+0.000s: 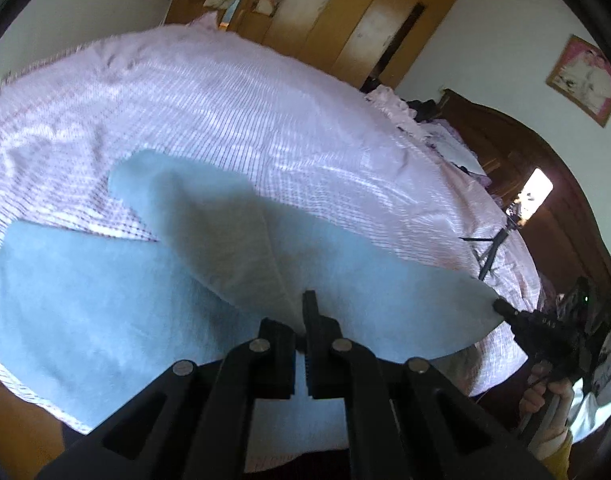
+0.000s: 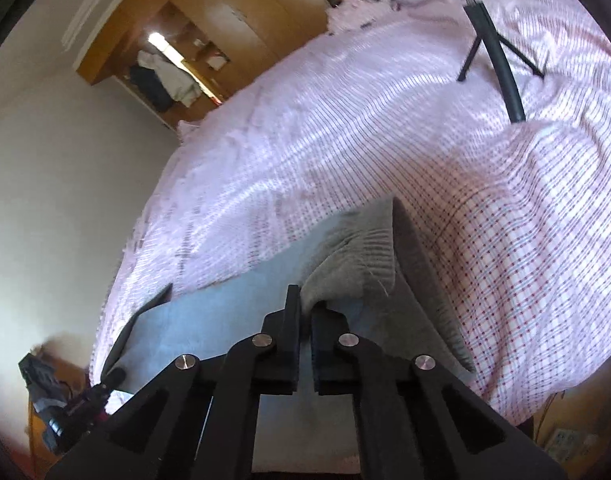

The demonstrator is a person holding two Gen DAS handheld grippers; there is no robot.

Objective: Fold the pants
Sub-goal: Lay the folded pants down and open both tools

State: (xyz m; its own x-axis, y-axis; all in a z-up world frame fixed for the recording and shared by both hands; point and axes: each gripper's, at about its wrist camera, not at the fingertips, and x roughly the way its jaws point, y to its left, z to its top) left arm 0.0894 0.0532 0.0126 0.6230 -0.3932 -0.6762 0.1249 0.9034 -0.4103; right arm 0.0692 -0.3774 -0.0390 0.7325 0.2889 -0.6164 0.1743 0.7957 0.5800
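Light blue pants (image 1: 105, 288) lie on a bed with a pink checked sheet (image 1: 233, 96). My left gripper (image 1: 303, 312) is shut on a fold of the pants and holds one part lifted over the rest. My right gripper (image 1: 501, 306) shows at the right of the left wrist view, pinching the far corner of the same lifted edge. In the right wrist view my right gripper (image 2: 305, 308) is shut on the pants (image 2: 225, 320) at the grey ribbed waistband (image 2: 361, 252). My left gripper (image 2: 115, 376) appears at the lower left there, holding the other end.
A phone on a black tripod (image 2: 485, 36) stands on the bed (image 2: 385, 100) to the right. A dark wooden headboard (image 1: 545, 184) is at the far right, wooden wardrobes (image 1: 365, 20) behind the bed. Pillows and clothes (image 1: 425, 120) lie near the headboard.
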